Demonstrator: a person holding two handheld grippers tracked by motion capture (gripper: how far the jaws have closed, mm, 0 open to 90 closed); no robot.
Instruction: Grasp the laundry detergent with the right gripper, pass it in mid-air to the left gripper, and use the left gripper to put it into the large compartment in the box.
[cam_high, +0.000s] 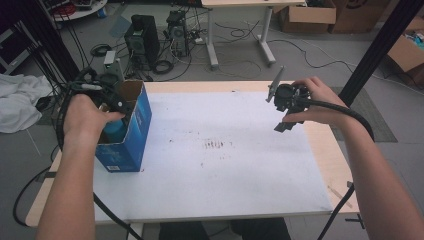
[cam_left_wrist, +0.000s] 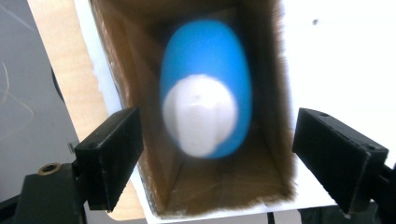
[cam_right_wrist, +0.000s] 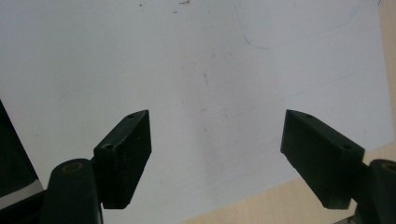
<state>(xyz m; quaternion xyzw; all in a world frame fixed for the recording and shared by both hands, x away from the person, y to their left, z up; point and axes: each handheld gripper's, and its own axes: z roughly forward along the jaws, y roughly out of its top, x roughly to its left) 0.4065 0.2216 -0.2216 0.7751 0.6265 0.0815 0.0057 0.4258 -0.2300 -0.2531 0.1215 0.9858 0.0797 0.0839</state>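
An open blue cardboard box (cam_high: 127, 137) stands at the table's left edge. Inside it stands a blue bottle (cam_left_wrist: 205, 56) with a white cap (cam_left_wrist: 201, 116), seen blurred from above; its blue top (cam_high: 114, 131) also peeks out in the high view. My left gripper (cam_left_wrist: 217, 140) hovers over the box mouth with its jaws open, wide apart on either side of the bottle and not touching it. The left hand (cam_high: 87, 117) covers most of that gripper. My right gripper (cam_high: 286, 125) hangs open over the white sheet (cam_right_wrist: 196, 70) at the right, with nothing between its fingers.
A white sheet (cam_high: 225, 165) covers most of the wooden table (cam_high: 325, 165). Behind the table on the floor are computer towers (cam_high: 142, 40), cables and a desk. A white cloth (cam_high: 20, 100) lies at left, and a black post (cam_high: 380, 45) rises at right.
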